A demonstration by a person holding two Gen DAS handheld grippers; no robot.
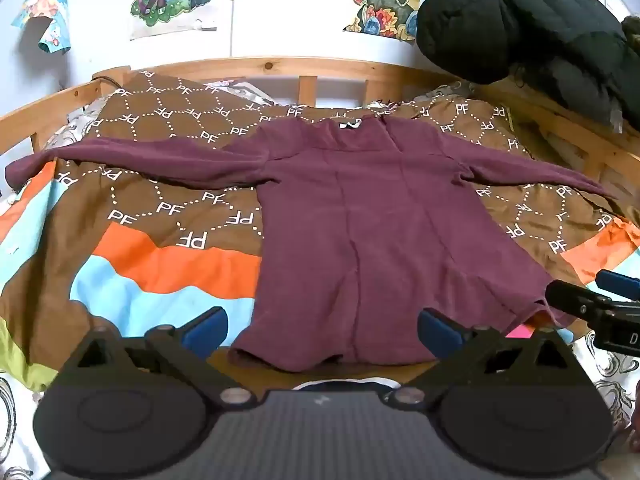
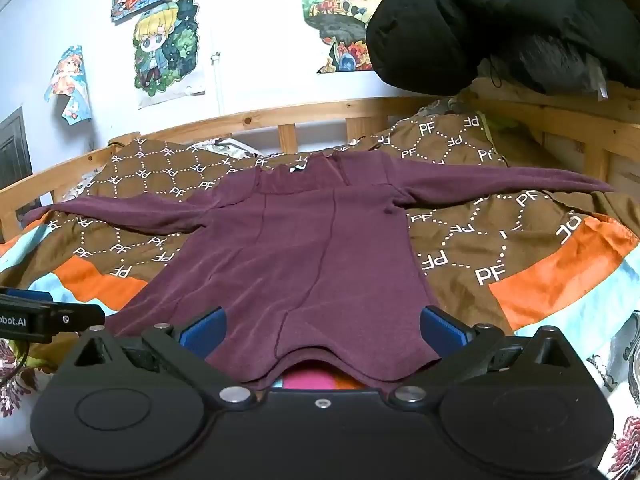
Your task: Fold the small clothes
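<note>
A wooden-framed bed (image 1: 280,65) under a postered wall carries a patterned brown quilt (image 1: 172,208). On it the maroon long-sleeved top (image 1: 360,216) lies flat, sleeves spread, hem towards me. My left gripper (image 1: 322,330) and right gripper (image 2: 322,330) hover at the hem, fingers wide apart, gripping nothing. Folding has not begun; next I judge a sleeve or side edge must be pinched and carried inward.

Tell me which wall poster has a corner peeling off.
The small orange-and-blue poster lowest and farthest left on the wall: its bottom edge curls away. The blond-character poster and the landscape poster lie mostly flat.
</note>
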